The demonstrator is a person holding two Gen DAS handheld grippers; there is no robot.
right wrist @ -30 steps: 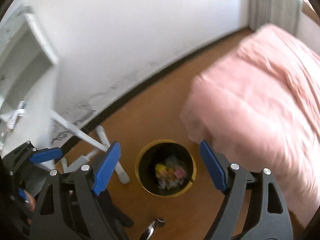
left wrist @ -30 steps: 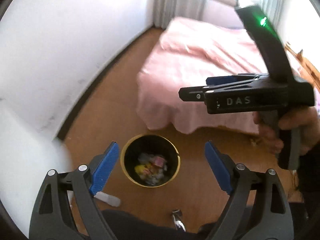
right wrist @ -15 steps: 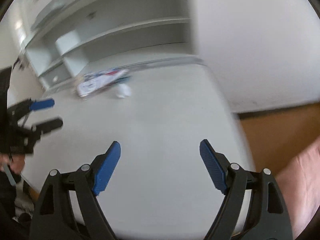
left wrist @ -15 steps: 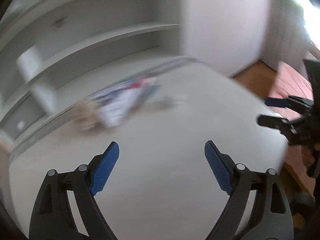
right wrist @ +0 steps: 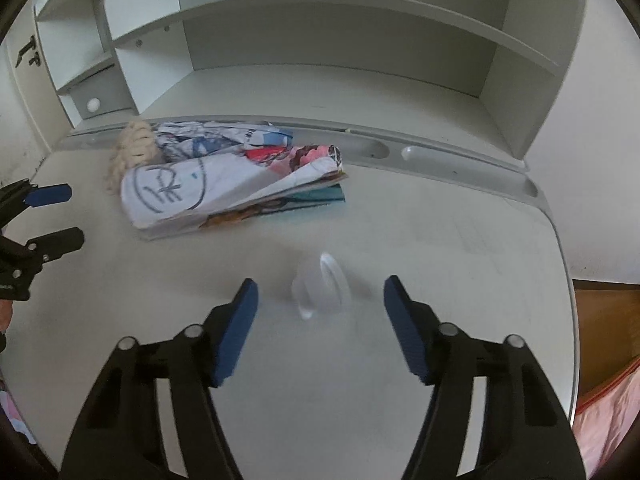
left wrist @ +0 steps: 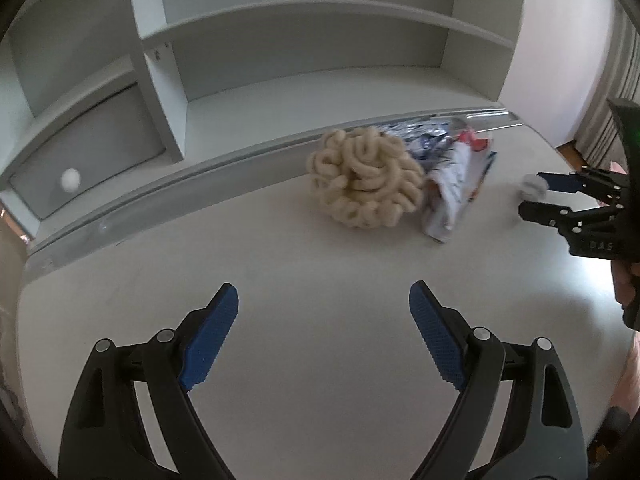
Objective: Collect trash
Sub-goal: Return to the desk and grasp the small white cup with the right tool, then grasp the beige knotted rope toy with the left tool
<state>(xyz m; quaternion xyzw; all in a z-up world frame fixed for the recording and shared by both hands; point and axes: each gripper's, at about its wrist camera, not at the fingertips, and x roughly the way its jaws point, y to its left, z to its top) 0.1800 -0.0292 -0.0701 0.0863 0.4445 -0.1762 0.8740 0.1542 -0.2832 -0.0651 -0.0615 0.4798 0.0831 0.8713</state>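
Observation:
On the white desk (right wrist: 460, 280) a small clear plastic cup (right wrist: 322, 288) lies on its side. My right gripper (right wrist: 320, 292) stands around it, jaws closing, with a gap on each side between the blue pads and the cup. In the left wrist view that cup (left wrist: 534, 188) shows at the right gripper's (left wrist: 538, 198) tips. Farther back lie crumpled printed papers (right wrist: 224, 184) and a heap of beige puffed curls (left wrist: 364, 178). My left gripper (left wrist: 324, 320) hangs open over bare desk in front of the curls, with nothing between its jaws, and shows at the right wrist view's left edge (right wrist: 74, 214).
A white hutch with shelves (left wrist: 320, 12) rises behind the desk. It has a small drawer with a round knob (left wrist: 70, 179) at the left. A pen groove (right wrist: 376, 148) runs along the desk's back. Wooden floor (right wrist: 604, 320) and pink bedding (right wrist: 608, 420) lie beyond the desk's right edge.
Both grippers have swung from above the black bin on the floor to over the white desk. The right jaws have narrowed around the clear cup.

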